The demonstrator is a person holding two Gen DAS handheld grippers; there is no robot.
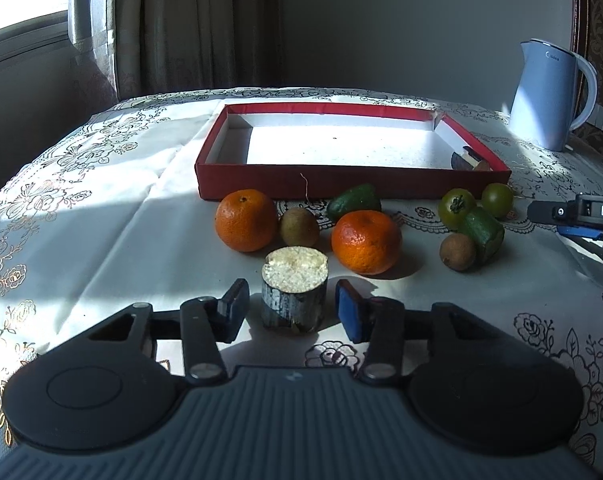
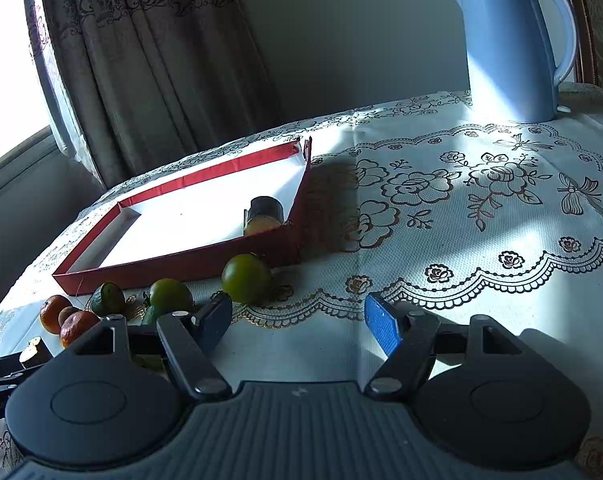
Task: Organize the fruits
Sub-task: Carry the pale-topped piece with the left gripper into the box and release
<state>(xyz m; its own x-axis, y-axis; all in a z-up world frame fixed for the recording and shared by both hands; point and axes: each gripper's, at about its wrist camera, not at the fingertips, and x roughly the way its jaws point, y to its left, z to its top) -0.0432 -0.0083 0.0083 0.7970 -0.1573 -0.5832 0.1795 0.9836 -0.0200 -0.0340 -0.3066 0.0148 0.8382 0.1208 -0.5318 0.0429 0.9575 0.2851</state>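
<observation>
Sugarcane stub (image 1: 294, 294) stands upright on worktop (image 1: 101, 216), between spread fingers of left tool (image 1: 292, 307), untouched. Oranges (image 1: 366, 242), kiwis and green fruit lie beyond, before red tray (image 1: 341, 184). Right tool (image 2: 297, 322) released, holding nothing.

Matt, ribbed black plastic on the left gripper (image 1: 291, 308). Rough, grainy pale cut face and bark-like mottled side on the stub (image 1: 294, 294). Dimpled glossy peel on the orange (image 1: 366, 242). Matt red cardboard box (image 1: 341, 186). Smooth plastic kettle (image 1: 549, 94). Woven cloth tablecloth (image 1: 113, 216).
</observation>
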